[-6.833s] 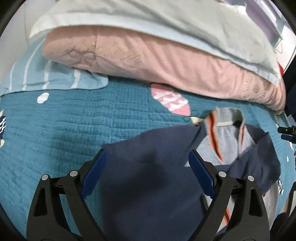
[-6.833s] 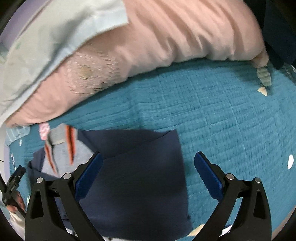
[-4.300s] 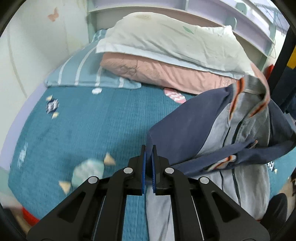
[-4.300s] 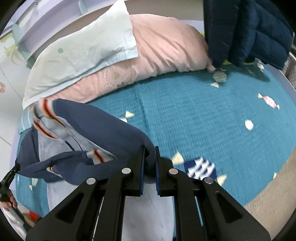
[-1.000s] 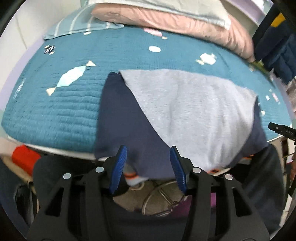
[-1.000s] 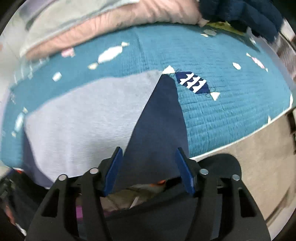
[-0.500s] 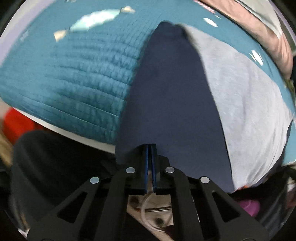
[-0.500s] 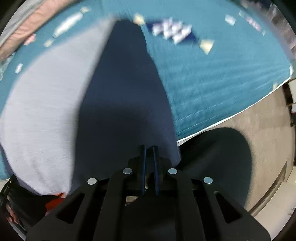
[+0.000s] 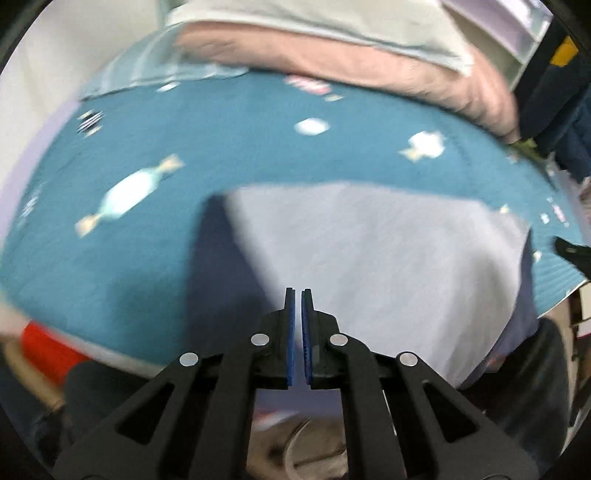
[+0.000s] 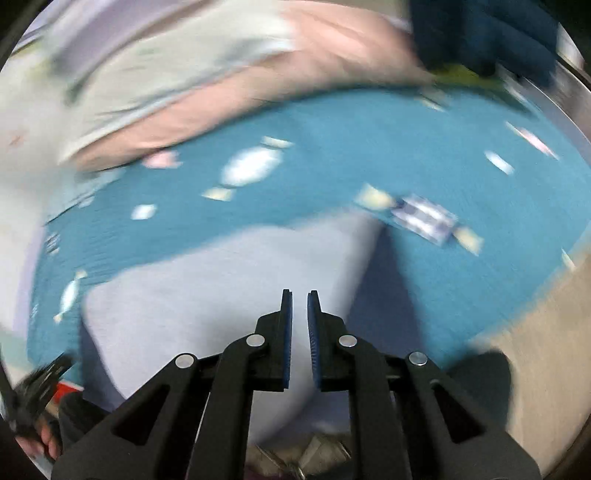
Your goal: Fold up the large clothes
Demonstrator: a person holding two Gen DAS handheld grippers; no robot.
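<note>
Jacket [image 9: 369, 251] lies back-up on teal quilt [image 9: 221, 147], grey panel centre, navy sleeves at both sides, lower edge hanging off the bed's near side. Left gripper [image 9: 298, 295] pads nearly together, nothing visibly between them. Right gripper [image 10: 299, 295] likewise, narrow gap, frame blurred. Pink pillow [image 9: 332, 62] behind.

Teal quilted bedspread [image 9: 229, 133] with candy prints, pink pillow [image 9: 332, 62] under pale one [image 9: 314, 18], beige floor [image 10: 535, 369]

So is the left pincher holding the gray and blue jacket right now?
Cannot tell. In the left wrist view the left gripper is nearly shut above the jacket, but blur hides whether fabric sits between its pads.
</note>
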